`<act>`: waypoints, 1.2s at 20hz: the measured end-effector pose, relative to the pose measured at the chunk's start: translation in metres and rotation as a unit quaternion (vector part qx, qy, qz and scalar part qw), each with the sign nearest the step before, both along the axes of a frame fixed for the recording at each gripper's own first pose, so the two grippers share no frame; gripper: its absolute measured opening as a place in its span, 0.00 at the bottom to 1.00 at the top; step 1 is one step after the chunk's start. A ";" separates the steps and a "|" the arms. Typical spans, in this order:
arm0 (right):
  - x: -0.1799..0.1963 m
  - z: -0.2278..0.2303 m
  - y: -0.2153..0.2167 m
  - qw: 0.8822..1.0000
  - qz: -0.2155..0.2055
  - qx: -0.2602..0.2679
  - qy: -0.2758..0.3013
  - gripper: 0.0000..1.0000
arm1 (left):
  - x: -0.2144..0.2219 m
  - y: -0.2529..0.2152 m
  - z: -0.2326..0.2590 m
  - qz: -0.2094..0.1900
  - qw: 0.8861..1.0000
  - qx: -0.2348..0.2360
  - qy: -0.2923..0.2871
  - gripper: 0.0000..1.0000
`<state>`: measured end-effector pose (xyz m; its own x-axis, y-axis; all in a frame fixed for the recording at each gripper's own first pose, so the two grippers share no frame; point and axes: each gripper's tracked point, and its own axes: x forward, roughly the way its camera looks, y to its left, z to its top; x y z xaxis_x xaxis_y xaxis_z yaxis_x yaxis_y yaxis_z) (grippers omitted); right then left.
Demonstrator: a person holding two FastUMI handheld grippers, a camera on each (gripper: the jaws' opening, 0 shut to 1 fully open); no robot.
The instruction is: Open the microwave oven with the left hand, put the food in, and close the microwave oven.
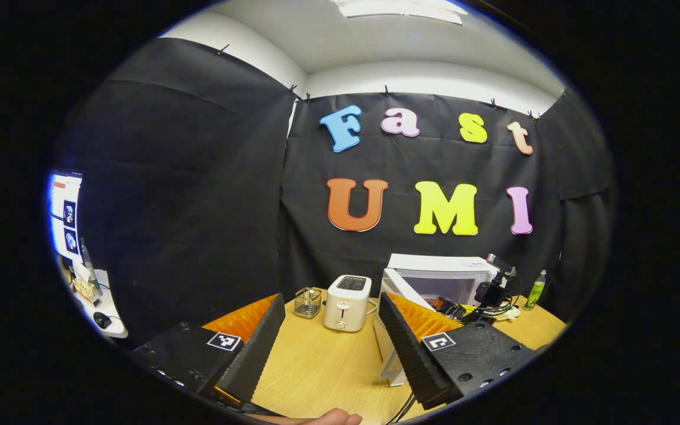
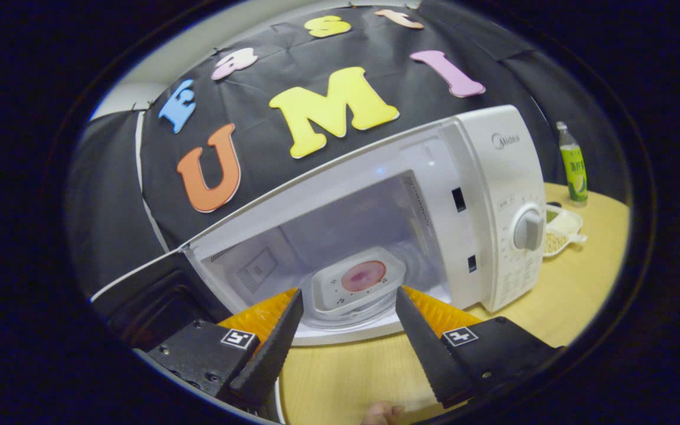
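A pale wooden counter (image 2: 582,283) stands inside a booth hung with black cloth, and the work happens toward its back edge. Nearest in the right gripper view, the right gripper (image 2: 346,330) hangs just in front of the microwave oven (image 2: 493,177), its jaws apart and holding nothing. Past their tips, inside the open cavity, the food (image 2: 359,280) sits in a white tray on the turntable, apart from both jaws and centred between them. The door (image 2: 151,289) stands swung out at the left of the opening.

In the left gripper view, the left gripper (image 1: 328,336) is well back over the counter's front part, jaws apart and empty. Beyond it stand a toaster (image 1: 347,302) and a small wire basket (image 1: 307,302), then the microwave oven near the back edge with its door ajar. A green bottle (image 2: 573,171) and a small dish (image 2: 561,227) sit by the oven's far side.

By my reading, opening and loading are done; closing the door is left.
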<state>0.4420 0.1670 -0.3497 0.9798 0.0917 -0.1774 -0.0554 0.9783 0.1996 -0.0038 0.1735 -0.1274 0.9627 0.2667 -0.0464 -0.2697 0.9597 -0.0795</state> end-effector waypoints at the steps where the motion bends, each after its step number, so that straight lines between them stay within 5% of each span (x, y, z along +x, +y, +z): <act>1: -0.001 0.000 -0.005 0.999 0.000 -0.034 -0.006 1.00 | -0.002 -0.001 -0.001 -0.001 1.000 0.002 0.000 0.95; 2: -0.004 0.001 -0.005 0.998 0.003 -0.060 -0.014 0.90 | -0.001 -0.001 0.000 -0.001 1.000 0.005 -0.001 0.95; 3: -0.007 0.003 -0.009 0.997 0.006 -0.077 -0.022 1.00 | 0.001 -0.003 -0.002 -0.002 1.000 0.010 0.000 0.95; 4: -0.012 0.006 -0.013 0.996 0.009 -0.087 -0.028 0.91 | 0.003 -0.002 -0.005 -0.002 1.000 0.017 0.006 0.95; 5: -0.016 0.009 -0.017 0.995 0.011 -0.092 -0.032 1.00 | 0.006 0.002 -0.011 0.004 1.000 0.025 0.015 0.95; 6: -0.020 0.015 -0.022 0.995 0.013 -0.093 -0.035 0.92 | 0.008 0.006 -0.021 0.013 0.999 0.031 0.033 0.95; 7: -0.026 0.023 -0.028 0.995 0.014 -0.096 -0.039 1.00 | 0.011 0.012 -0.030 0.022 0.998 0.036 0.047 0.95; 9: -0.038 0.042 -0.039 0.993 0.020 -0.102 -0.048 0.91 | 0.015 0.020 -0.037 0.031 0.997 0.036 0.060 0.95; 11: -0.054 0.063 -0.053 0.992 0.023 -0.114 -0.057 1.00 | 0.020 0.021 -0.045 0.026 0.997 0.027 0.064 0.95; 12: -0.063 0.073 -0.060 0.991 0.024 -0.118 -0.060 0.91 | 0.025 0.023 -0.046 0.020 0.998 0.022 0.063 0.95; 13: -0.074 0.083 -0.065 0.991 0.028 -0.120 -0.060 1.00 | 0.027 0.023 -0.048 0.013 0.998 0.017 0.065 0.95; 14: -0.084 0.095 -0.070 0.990 0.032 -0.119 -0.064 1.00 | 0.029 0.022 -0.050 0.002 0.998 0.011 0.064 0.84; 15: -0.095 0.106 -0.074 0.990 0.038 -0.118 -0.068 0.91 | 0.031 0.020 -0.048 -0.007 0.998 0.006 0.058 0.93; 19: -0.142 0.158 -0.094 0.987 0.050 -0.117 -0.100 0.91 | 0.040 0.026 -0.047 -0.015 0.998 0.019 0.050 0.86; 20: -0.155 0.169 -0.098 0.986 0.055 -0.118 -0.106 0.91 | 0.041 0.029 -0.047 -0.015 0.998 0.019 0.050 0.77; 21: -0.164 0.181 -0.104 0.984 0.058 -0.123 -0.115 0.92 | 0.040 0.030 -0.046 -0.016 0.999 0.019 0.047 0.85; 22: -0.173 0.190 -0.108 0.982 0.064 -0.134 -0.117 0.91 | 0.041 0.031 -0.047 -0.017 0.999 0.016 0.043 0.59; 23: -0.184 0.203 -0.114 0.979 0.064 -0.144 -0.129 1.00 | 0.046 0.033 -0.052 -0.014 0.999 0.015 0.041 0.58; 24: -0.195 0.218 -0.123 0.976 0.057 -0.153 -0.146 0.91 | 0.044 0.038 -0.051 -0.006 0.999 0.012 0.042 0.38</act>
<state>0.2467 0.0445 -0.1314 0.9793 0.1895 0.0709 -0.1782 0.9738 -0.1413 0.0401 0.2119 -0.1787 0.9587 0.2572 -0.1214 -0.2629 0.9643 -0.0333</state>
